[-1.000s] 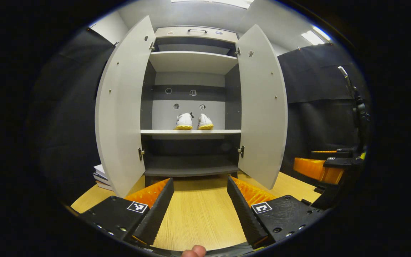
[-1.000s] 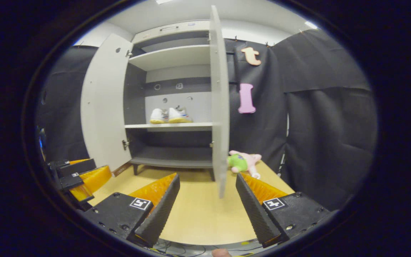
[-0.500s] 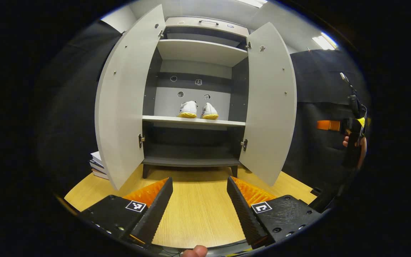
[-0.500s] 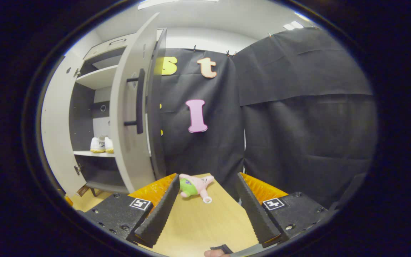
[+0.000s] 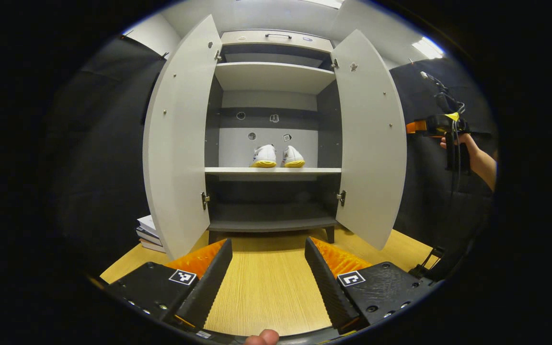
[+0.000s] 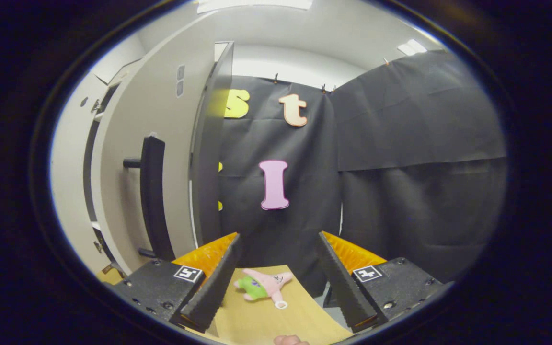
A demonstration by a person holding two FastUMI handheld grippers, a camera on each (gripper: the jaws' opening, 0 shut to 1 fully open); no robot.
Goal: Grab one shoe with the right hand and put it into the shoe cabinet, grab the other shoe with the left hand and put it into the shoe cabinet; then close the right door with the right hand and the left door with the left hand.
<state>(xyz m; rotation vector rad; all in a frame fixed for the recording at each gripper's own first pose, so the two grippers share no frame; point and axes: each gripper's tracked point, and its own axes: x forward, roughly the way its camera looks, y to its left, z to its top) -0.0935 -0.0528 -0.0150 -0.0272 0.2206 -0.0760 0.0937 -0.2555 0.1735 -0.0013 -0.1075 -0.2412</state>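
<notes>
Swung round behind the right door, the right gripper (jaws apart, empty) should push its outer face steadily; both shoes sit shelved.

Right gripper risen beside right door, now at outer face near door handle; plush toy now between its fingers in right gripper view.
</notes>
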